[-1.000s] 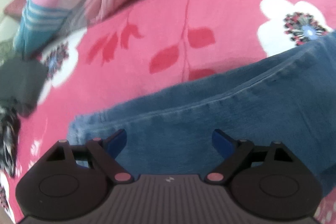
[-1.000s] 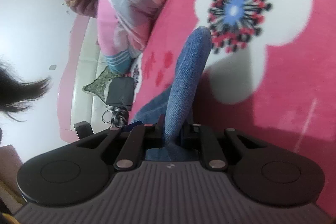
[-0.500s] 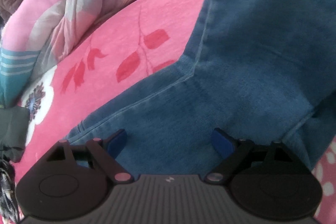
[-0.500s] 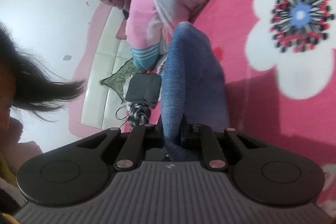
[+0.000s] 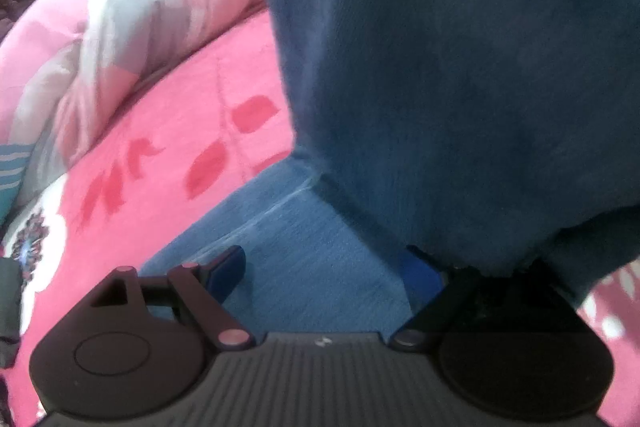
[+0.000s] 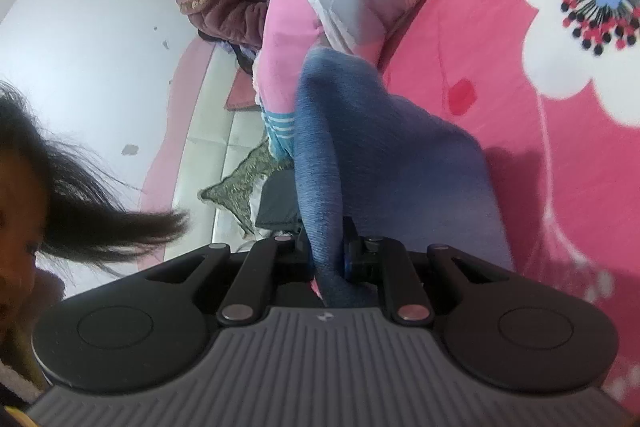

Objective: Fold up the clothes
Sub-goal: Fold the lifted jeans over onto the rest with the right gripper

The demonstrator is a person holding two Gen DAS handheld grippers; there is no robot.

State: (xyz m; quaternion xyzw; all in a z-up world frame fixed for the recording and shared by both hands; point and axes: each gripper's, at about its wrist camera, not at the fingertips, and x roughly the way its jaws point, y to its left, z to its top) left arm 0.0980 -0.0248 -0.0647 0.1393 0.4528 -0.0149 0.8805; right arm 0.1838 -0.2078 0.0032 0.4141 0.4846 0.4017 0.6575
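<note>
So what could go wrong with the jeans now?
The right gripper pinches only a narrow bunch of the jeans, so the heavy denim might slip out mid-fold. The lifted part hangs over the open left gripper and already covers one finger, so it could snag there. It may also land crooked on the pink blanket.

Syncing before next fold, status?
Right gripper shut on jeans, leg lifted off pink blanket. Left gripper open over flat denim, gripping nothing. Raised leg drapes its right finger.
</note>
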